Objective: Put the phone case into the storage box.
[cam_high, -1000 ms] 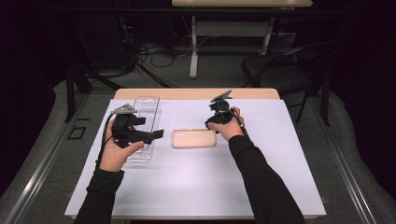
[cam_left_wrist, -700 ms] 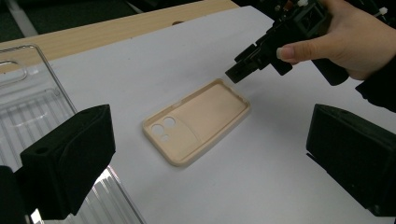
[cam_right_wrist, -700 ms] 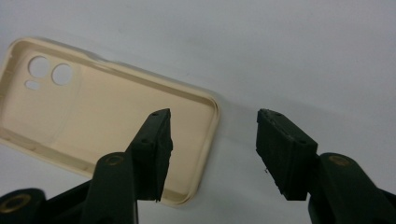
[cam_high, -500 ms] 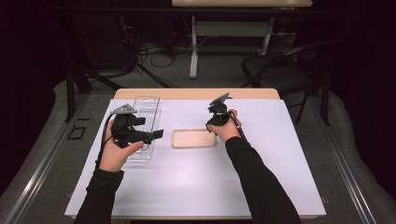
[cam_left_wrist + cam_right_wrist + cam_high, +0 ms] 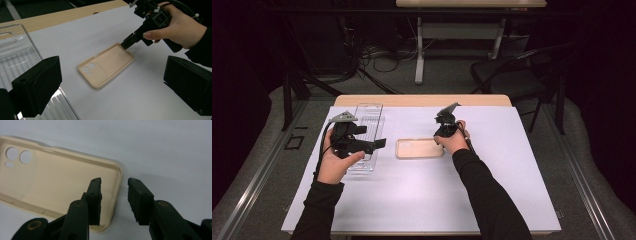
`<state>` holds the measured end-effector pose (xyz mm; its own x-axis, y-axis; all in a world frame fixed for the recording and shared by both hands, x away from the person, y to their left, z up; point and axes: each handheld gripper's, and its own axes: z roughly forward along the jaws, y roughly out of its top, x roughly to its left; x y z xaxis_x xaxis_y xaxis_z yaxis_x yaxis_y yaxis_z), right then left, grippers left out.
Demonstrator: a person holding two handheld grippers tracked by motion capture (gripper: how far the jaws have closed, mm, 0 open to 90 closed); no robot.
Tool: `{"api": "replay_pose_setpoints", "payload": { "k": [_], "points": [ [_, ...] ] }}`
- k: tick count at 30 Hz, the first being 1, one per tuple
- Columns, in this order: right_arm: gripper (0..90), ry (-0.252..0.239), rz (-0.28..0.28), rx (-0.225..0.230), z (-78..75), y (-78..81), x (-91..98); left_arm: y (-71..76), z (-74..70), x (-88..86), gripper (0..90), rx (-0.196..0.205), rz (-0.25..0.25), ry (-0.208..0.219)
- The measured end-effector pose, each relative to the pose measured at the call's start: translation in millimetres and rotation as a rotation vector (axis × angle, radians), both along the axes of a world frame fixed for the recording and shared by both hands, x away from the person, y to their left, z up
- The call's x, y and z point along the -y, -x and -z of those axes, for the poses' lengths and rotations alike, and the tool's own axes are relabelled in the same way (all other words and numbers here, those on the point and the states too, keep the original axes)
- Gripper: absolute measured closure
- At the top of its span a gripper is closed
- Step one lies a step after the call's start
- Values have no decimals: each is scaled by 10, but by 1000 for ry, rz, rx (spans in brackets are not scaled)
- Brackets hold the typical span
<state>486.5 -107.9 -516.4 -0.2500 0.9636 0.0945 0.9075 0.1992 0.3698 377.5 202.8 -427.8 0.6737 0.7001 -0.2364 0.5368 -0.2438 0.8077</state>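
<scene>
1. State: the right gripper [image 5: 114, 197] straddles the short end wall of the phone case [image 5: 419, 148], one jaw inside the shell, one outside. Its jaws have just been closing, but gaps remain on both sides of the wall; no clamp yet.
2. The case lies open side up, flat on the white table [image 5: 512, 165], between the two hands, camera holes toward the left.
3. The left gripper [image 5: 369, 145] hovers with jaws wide apart and empty over the clear tray [image 5: 368, 112].
4. Risk: the wall is thin and probably soft. A shallow bite may slip off as the case lifts.
5. Risk: gripping one end only lets the far end sag or swing.
6. Risk: the inner jaw pressing down may pin the case to the table.
7. Surroundings: the tray lies well left of the case. Nothing lies between them; the left gripper above the tray may obstruct placement.
</scene>
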Motion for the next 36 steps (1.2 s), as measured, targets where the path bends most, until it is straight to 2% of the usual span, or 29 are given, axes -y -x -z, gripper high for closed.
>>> {"api": "replay_pose_setpoints", "payload": {
  "k": [1,4,5,7,10,13,14,16,19,22,26,30,36],
  "points": [
    [650,5,7,-14,3,4,2,0,0,1,18,1,1,1],
    [661,3,10,-16,13,7,4,1,1,2,18,0,0,2],
    [670,-22,26,-18,29,16,-1,-1,1,1,18,-1,-1,0],
    [677,-20,17,-17,37,14,6,-1,2,1,18,-1,-2,-1],
    [696,-15,38,-44,41,20,4,-2,4,1,18,-1,-1,-2],
    [718,-25,49,-48,66,19,20,-5,10,5,18,-2,0,-2],
    [723,-64,61,-21,96,21,22,-5,10,5,18,-2,0,-2],
    [727,-57,58,-28,99,19,30,-6,11,5,18,-2,-1,-2],
    [739,-47,66,-70,106,18,43,-5,8,1,18,-2,0,-2],
    [748,-36,67,-79,114,18,45,-6,9,0,18,-3,-1,-2],
    [760,-62,81,-76,133,19,39,-7,13,4,18,-5,-2,-1],
    [766,-47,77,-93,129,14,44,-8,14,1,18,-5,-3,-1],
    [777,-44,80,-95,135,12,42,-9,16,-1,18,-5,-6,0]
  ]
}}
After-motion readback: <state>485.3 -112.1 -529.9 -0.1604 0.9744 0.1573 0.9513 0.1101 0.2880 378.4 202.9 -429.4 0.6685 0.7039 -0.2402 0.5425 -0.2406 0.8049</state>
